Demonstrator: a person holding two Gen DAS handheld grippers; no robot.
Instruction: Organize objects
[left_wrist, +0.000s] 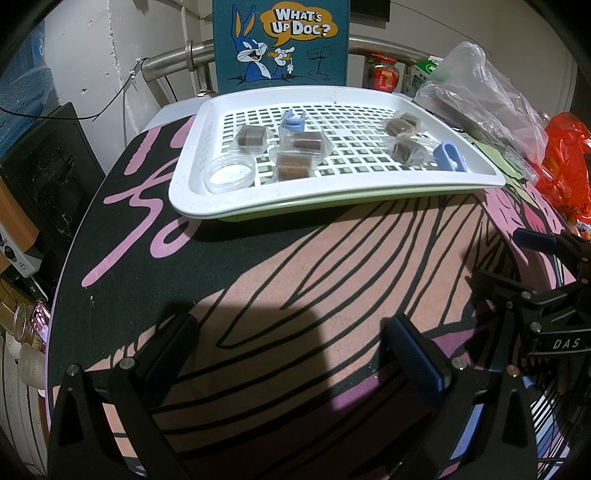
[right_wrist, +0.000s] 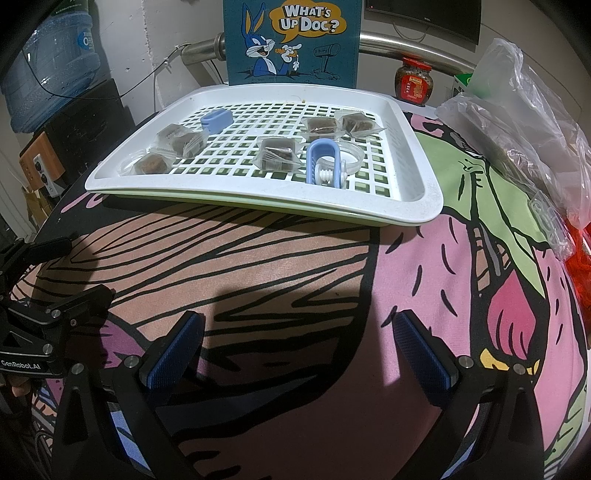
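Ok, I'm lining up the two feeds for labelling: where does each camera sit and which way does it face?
Left wrist: on the left gripper, low over the printed mat, facing the white tray; its own open fingers show, with the right gripper at the frame's right edge.
Right wrist: on the right gripper, facing the same tray from further right; own open fingers show, left gripper at the left edge.
Shared: tray, wrapped brown cubes, Bugs Bunny box, clear plastic bag.
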